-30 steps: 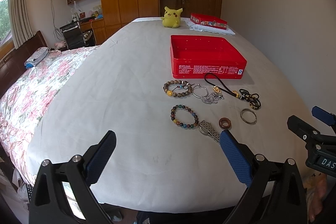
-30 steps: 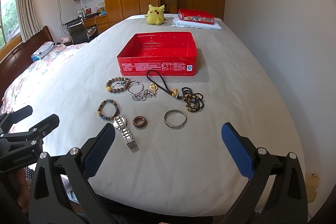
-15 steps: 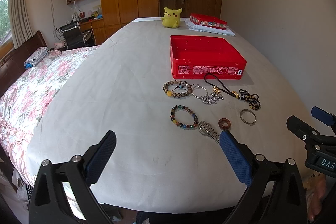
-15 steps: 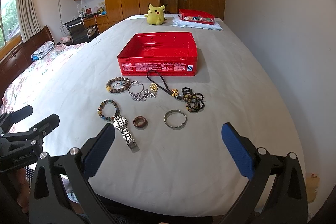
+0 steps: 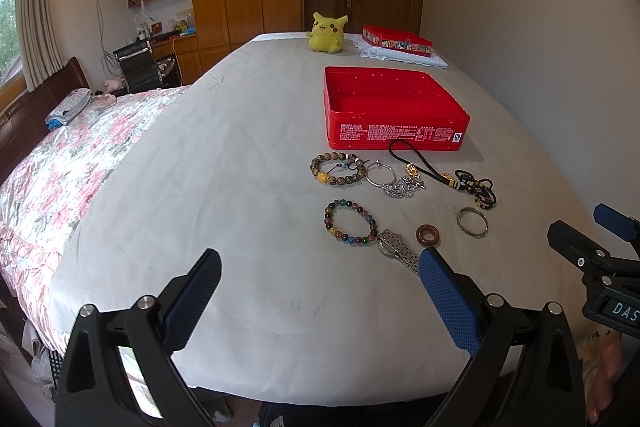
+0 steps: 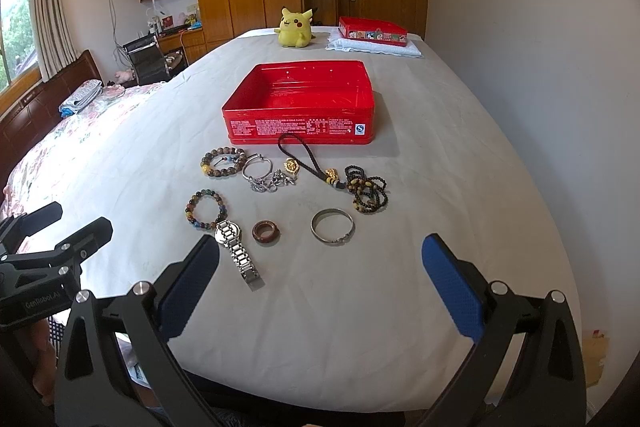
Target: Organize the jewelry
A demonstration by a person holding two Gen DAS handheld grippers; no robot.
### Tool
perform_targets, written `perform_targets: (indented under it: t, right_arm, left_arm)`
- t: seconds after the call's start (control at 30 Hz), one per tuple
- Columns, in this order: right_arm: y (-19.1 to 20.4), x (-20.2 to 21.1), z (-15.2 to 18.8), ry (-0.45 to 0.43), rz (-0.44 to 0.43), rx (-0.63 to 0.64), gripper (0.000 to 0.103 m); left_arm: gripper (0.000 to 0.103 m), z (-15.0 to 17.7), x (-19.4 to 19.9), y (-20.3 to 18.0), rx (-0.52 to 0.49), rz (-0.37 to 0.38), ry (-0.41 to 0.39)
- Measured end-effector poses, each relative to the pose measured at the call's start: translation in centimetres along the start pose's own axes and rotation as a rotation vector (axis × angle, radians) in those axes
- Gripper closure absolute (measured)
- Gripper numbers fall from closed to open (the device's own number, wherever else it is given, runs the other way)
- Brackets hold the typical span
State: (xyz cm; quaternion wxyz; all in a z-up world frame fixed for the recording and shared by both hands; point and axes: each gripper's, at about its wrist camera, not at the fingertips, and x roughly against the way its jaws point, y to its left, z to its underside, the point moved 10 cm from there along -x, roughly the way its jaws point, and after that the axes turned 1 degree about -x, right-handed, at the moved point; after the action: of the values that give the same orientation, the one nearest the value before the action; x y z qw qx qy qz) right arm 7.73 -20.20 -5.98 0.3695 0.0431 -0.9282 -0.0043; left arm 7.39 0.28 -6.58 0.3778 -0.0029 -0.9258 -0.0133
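Observation:
An open red tin (image 5: 400, 139) (image 6: 300, 127) stands on the white sheet, empty inside. In front of it lie a brown bead bracelet (image 6: 223, 162), a silver hoop with chain (image 6: 264, 175), a braided cord charm (image 6: 316, 163), a dark bead necklace (image 6: 366, 191), a coloured bead bracelet (image 6: 206, 209), a steel watch (image 6: 236, 251), a wooden ring (image 6: 265, 231) and a silver bangle (image 6: 333, 226). My left gripper (image 5: 320, 303) is open and empty, near the bed's front edge, left of the jewelry. My right gripper (image 6: 320, 291) is open and empty, just in front of the watch and bangle.
A yellow plush toy (image 6: 295, 31) and a closed red tin (image 6: 372, 31) on a folded white cloth sit at the far end. A wall runs along the right. A floral quilt (image 5: 60, 167) covers the bed's left part.

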Motion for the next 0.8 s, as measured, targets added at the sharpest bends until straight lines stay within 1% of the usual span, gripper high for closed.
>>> perform_targets:
  t: [0.6,0.8]
  right_arm:
    - [-0.06,0.18,0.09,0.002,0.000,-0.001,0.003]
    - [-0.06,0.16,0.09,0.003,-0.001,-0.001,0.003]
  left_arm:
    - [0.004,0.18,-0.13,0.00,0.004,0.004,0.004]
    - [0.004,0.45,-0.33,0.11,0.014,0.021,0.018]
